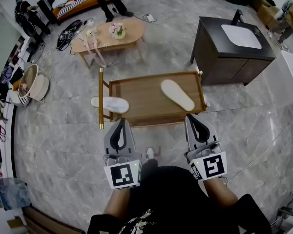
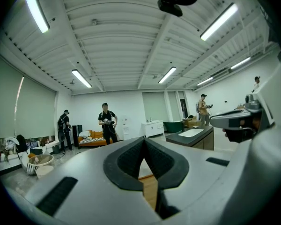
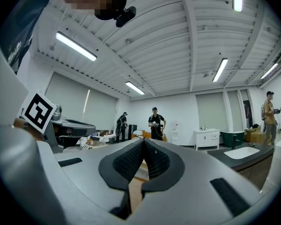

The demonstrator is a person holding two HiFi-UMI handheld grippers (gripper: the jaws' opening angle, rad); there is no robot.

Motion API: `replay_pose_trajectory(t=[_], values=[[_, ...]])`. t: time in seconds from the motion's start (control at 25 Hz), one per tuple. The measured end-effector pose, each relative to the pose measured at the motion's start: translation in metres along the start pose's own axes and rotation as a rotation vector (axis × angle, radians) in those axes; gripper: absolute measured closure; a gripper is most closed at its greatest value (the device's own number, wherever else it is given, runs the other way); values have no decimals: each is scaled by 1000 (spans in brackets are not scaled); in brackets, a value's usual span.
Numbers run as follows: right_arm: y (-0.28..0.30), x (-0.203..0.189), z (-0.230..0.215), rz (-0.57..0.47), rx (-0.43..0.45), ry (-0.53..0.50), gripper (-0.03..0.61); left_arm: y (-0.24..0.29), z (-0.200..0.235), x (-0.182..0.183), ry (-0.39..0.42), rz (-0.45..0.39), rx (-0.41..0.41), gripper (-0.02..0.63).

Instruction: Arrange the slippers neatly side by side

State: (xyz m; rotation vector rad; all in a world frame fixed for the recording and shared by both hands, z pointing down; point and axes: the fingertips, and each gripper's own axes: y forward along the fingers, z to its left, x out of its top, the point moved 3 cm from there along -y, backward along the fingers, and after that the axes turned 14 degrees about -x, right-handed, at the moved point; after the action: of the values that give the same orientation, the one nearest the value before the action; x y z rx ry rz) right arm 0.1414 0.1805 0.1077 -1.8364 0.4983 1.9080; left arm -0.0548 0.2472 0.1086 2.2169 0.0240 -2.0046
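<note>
Both hands hold their grippers level and side by side at the near edge of a low rectangular wooden table (image 1: 141, 94), pointing away from the person. The grey left gripper (image 1: 121, 122) has its black ribbed jaws pressed together with nothing between them; the grey right gripper (image 1: 192, 117) is likewise closed and empty. Just beyond the left gripper a flat white fabric slipper (image 1: 110, 104) lies crosswise, overhanging the table's left edge. The other white slipper (image 1: 177, 94), a smooth oval, lies diagonally on the right of the tabletop, just beyond the right gripper and well apart from the first
</note>
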Motion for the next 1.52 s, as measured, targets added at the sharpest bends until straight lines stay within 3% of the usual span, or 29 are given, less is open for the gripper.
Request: replay_pose_trajectory(t=[0.56, 1.52], values=[[45, -4, 27, 23, -64, -13, 588, 35, 51, -12, -6, 1, -76, 612], [79, -17, 56, 41, -221, -46, 588, 76, 101, -27, 24, -14, -242, 612]])
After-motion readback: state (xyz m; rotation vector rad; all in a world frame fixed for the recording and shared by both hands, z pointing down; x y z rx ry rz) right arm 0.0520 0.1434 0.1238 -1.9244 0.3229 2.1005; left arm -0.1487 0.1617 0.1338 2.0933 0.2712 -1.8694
